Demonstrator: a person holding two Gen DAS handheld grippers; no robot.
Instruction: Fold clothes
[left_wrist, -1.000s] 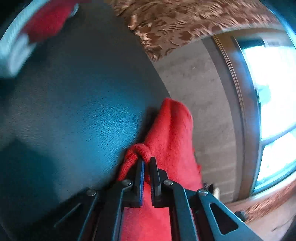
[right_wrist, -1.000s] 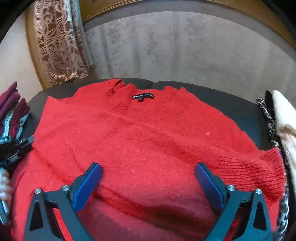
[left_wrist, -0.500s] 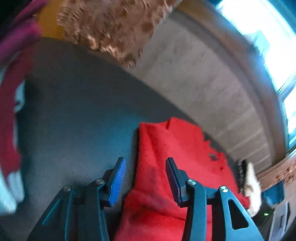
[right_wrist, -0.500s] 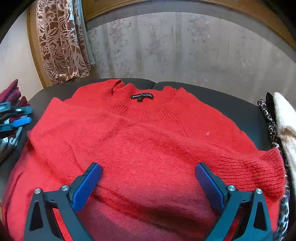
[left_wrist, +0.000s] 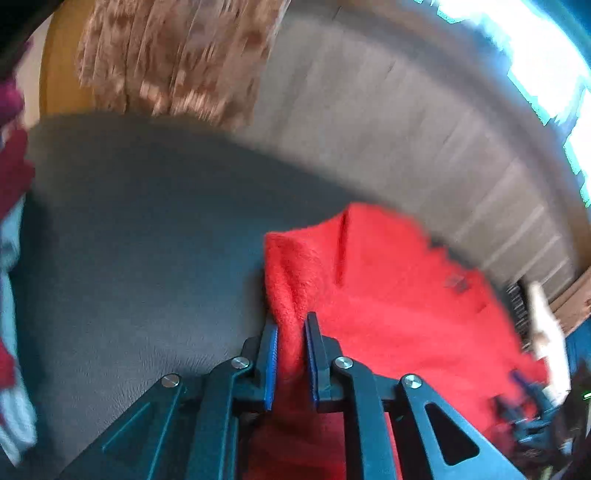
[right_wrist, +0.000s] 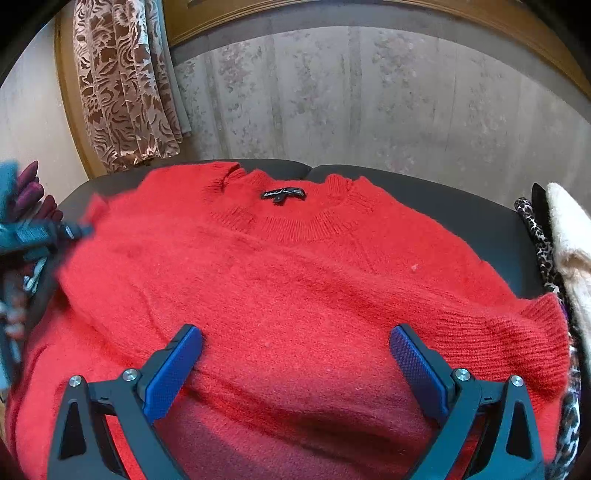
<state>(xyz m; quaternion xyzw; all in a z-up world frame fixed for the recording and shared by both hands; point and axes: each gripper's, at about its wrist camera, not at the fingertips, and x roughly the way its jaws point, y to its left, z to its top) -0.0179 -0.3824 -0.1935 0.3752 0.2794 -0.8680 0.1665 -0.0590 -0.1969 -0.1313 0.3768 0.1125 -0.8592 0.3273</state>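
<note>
The sweater (right_wrist: 295, 288) lay flat, collar toward the wall. The left gripper (left_wrist: 290, 332), jaws just closed, pinched its edge fold; the right gripper (right_wrist: 295, 350) hovered wide, holding nothing.

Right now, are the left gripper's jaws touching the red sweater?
Touching. In the left wrist view the left gripper has just closed its jaws on a fold at the edge of the red sweater, and the fabric is pinched between both blue pads.
</note>
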